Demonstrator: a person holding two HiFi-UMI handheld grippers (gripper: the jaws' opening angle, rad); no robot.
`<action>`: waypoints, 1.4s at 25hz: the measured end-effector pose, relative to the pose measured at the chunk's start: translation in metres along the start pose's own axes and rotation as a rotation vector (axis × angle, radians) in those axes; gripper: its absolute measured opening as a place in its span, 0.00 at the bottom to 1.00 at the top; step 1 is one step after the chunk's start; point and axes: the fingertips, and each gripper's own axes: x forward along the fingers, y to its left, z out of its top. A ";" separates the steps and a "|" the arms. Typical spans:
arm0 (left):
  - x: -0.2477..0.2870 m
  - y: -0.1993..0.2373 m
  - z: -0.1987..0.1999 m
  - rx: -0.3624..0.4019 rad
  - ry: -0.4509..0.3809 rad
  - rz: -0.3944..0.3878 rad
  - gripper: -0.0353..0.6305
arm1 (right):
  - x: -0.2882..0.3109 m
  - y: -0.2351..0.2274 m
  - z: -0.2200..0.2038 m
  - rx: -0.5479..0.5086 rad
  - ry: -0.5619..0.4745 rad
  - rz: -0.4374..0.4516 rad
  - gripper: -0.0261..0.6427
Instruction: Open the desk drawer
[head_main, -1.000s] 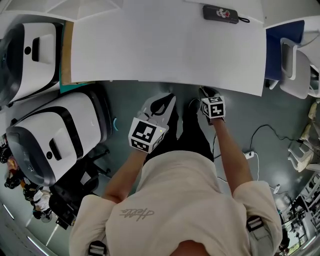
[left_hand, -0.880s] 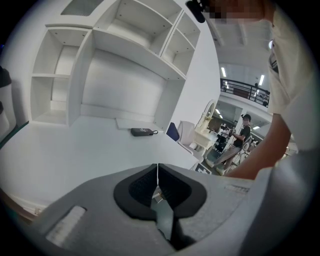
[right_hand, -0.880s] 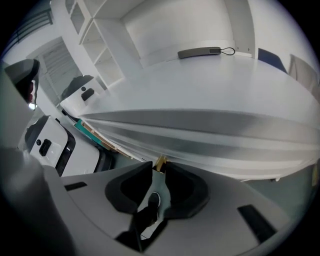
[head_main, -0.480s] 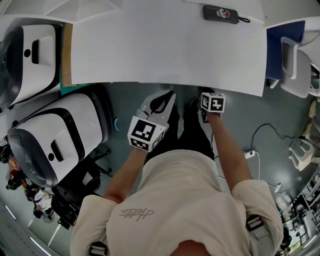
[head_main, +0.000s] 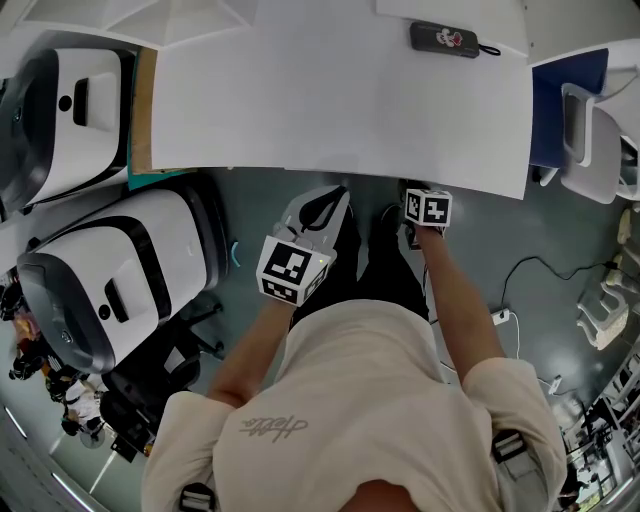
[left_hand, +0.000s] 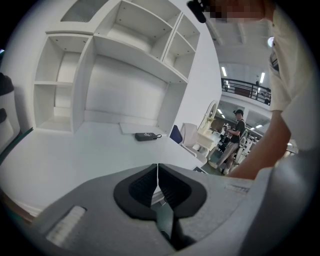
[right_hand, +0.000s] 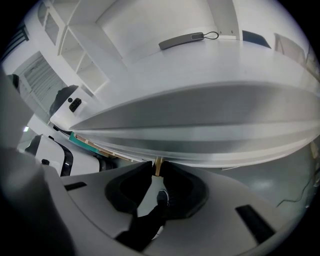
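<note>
While the left gripper (left_hand: 158, 167) has its jaws pressed together on nothing, the right gripper (right_hand: 155, 174) pinches a small tan tab (right_hand: 157, 165) under the smooth, white, rounded drawer (right_hand: 210, 150), below the flat desk (head_main: 340, 90) top.

Your worktop (head_main: 340, 100) is a plain white slab that fills the head view's upper part from about 10 to 2 o'clock. Lying flat on it at roughly 1 o'clock, near the far right corner, you have a slim dark pouch (head_main: 443, 39) with a small cord loop at its right end. In the left gripper view, white shelving (left_hand: 125, 60) rises from the worktop's far side behind that pouch.
</note>
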 end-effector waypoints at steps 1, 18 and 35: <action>-0.001 -0.001 0.001 0.003 -0.002 0.001 0.08 | -0.001 0.000 0.001 0.000 0.000 0.000 0.14; -0.029 -0.034 -0.002 0.006 -0.019 0.055 0.08 | -0.006 -0.001 0.000 -0.003 -0.009 -0.010 0.14; -0.047 -0.059 -0.008 0.006 -0.037 0.109 0.08 | -0.014 0.006 -0.027 0.000 0.024 0.025 0.14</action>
